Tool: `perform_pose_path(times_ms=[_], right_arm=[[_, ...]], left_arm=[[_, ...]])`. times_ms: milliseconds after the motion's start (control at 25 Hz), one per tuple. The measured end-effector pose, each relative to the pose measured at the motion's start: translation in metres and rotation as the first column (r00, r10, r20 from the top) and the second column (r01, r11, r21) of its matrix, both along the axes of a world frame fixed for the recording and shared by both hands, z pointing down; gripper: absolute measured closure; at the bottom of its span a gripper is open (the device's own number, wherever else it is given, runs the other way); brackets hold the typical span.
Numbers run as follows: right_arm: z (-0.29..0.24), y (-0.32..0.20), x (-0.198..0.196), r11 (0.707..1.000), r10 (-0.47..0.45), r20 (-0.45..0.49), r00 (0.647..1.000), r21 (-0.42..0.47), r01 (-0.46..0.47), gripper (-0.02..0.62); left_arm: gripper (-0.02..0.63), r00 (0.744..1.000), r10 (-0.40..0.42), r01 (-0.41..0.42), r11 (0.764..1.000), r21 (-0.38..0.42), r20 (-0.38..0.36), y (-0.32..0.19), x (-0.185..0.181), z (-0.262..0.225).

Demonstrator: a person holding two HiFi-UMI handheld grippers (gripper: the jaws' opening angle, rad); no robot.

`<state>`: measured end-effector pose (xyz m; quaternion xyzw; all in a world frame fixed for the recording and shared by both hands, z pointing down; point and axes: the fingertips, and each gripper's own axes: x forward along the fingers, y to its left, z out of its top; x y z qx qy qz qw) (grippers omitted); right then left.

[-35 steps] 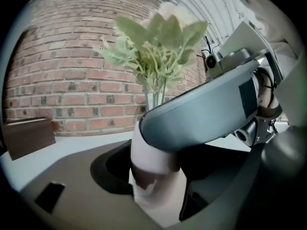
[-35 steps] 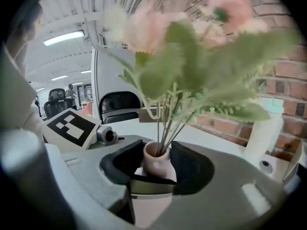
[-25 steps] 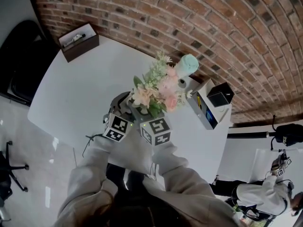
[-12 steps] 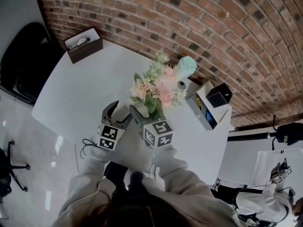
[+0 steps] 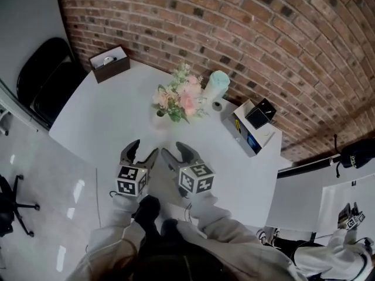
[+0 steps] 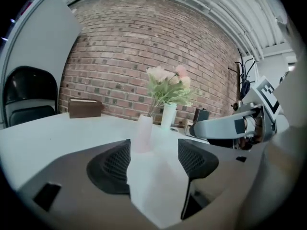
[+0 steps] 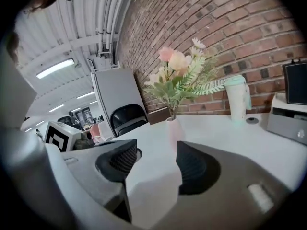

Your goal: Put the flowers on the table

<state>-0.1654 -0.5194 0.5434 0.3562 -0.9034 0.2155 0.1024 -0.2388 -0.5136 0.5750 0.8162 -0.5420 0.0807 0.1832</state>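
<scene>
Flowers (image 5: 176, 95): pink and cream blooms with green sprigs, upright in a pale pink vase (image 6: 143, 133), free of both tools.
Vase spot: on the white table (image 5: 99, 127), toward the brick wall (image 5: 246, 22), just beside a mint-green tumbler (image 5: 218, 84), well apart from both grippers.
Left gripper (image 5: 145, 148): jaws just opened and spread wide, nothing between the pads; over the near part of the table, vase in line beyond the gap.
Right gripper (image 5: 174, 150): jaws just opened and fairly wide, nothing between them; close beside the left gripper, inner tips near each other.
Small round cap (image 5: 217, 105): flat on the table at the foot of the tumbler.
Brown box (image 5: 109, 64): at the far left corner of the table, top open.
White case (image 5: 249, 134): right of the tumbler, with a black cube (image 5: 261, 112) on top.
Black chair (image 5: 50, 78): off the left side of the table.
</scene>
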Motion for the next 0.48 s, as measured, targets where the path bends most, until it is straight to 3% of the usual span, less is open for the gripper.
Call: perform_pose_path(times_ms=[200, 360, 480], right_arm=[[-0.021, 0.058, 0.033, 1.000, 0.006, 0.026, 1.000, -0.002, -0.006, 0.341], [-0.030, 0.111, 0.064, 0.999, 0.037, 0.082, 0.996, -0.033, -0.035, 0.342], [-0.035, 0.149, 0.088, 0.997, 0.055, 0.145, 0.988, -0.069, -0.046, 0.347]], left_arm=[[0.299, 1.000, 0.009, -0.009, 1.000, 0.017, -0.001, 0.056, 0.039, -0.034], [0.397, 0.999, 0.039, -0.039, 0.999, 0.020, 0.004, 0.107, 0.078, -0.054], [0.513, 1.000, 0.020, -0.020, 0.999, 0.040, 0.009, 0.143, 0.101, -0.065]])
